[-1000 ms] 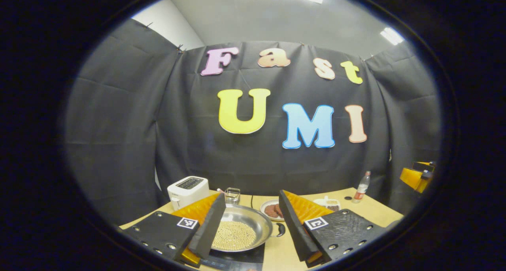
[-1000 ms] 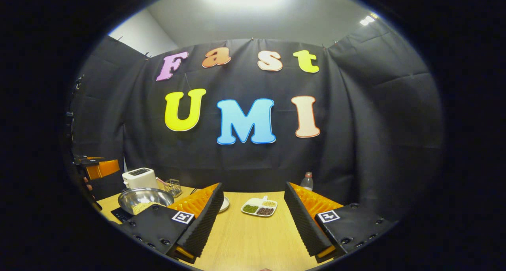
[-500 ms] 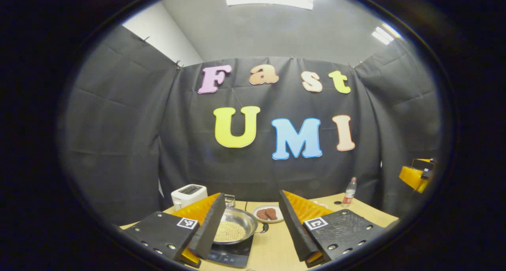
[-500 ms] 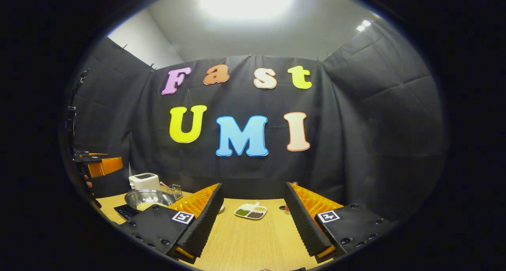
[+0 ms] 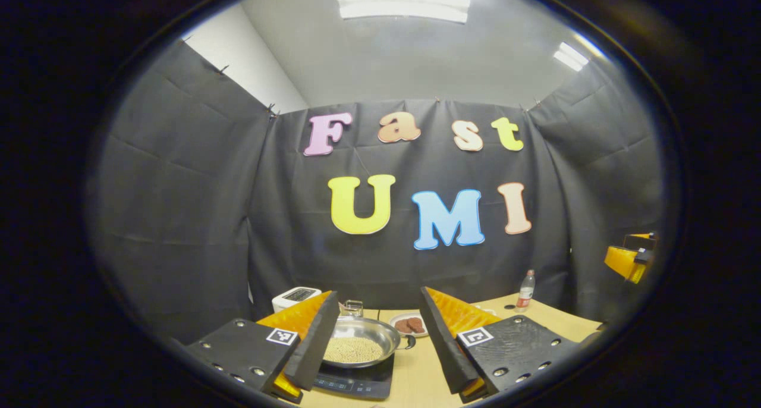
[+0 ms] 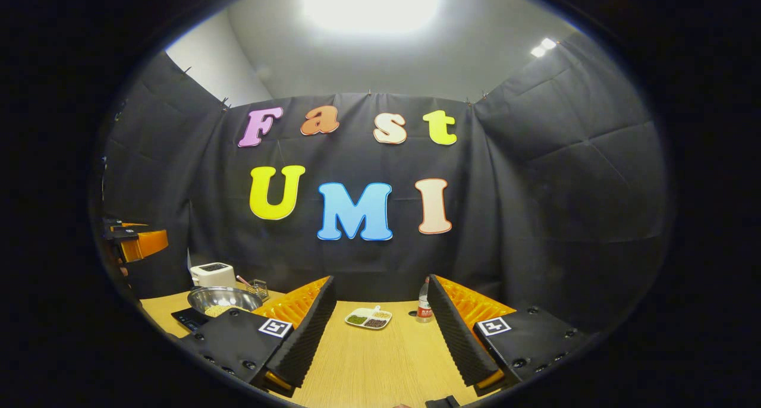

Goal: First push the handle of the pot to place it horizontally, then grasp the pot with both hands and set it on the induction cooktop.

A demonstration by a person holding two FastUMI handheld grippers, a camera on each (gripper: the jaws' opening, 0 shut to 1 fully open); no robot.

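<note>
A steel pot (image 5: 359, 342) full of pale beans sits on the black induction cooktop (image 5: 357, 385), its short dark handle (image 5: 408, 341) pointing right. My left gripper (image 5: 378, 301) hangs open in front of the pot, apart from it, with nothing between its fingers. In the right gripper view the same pot (image 6: 225, 299) and cooktop (image 6: 188, 319) lie at the far left. My right gripper (image 6: 381, 280) is open over bare tabletop and holds nothing. Each gripper appears at the other view's edge: the right one (image 5: 630, 259), the left one (image 6: 140, 244).
A white toaster (image 5: 295, 297), a glass (image 5: 353, 307) and a plate of brown patties (image 5: 410, 325) stand behind the pot. A bottle (image 6: 423, 308) and a divided dish (image 6: 368, 317) sit at the back of the wooden table (image 6: 380, 360), a wire rack (image 6: 257, 288) beside the toaster (image 6: 212, 273).
Both grippers have drawn back from the table, so the pot and dishes look smaller and farther. The pot stays on the cooktop. The bottle now shows between the right fingers.
</note>
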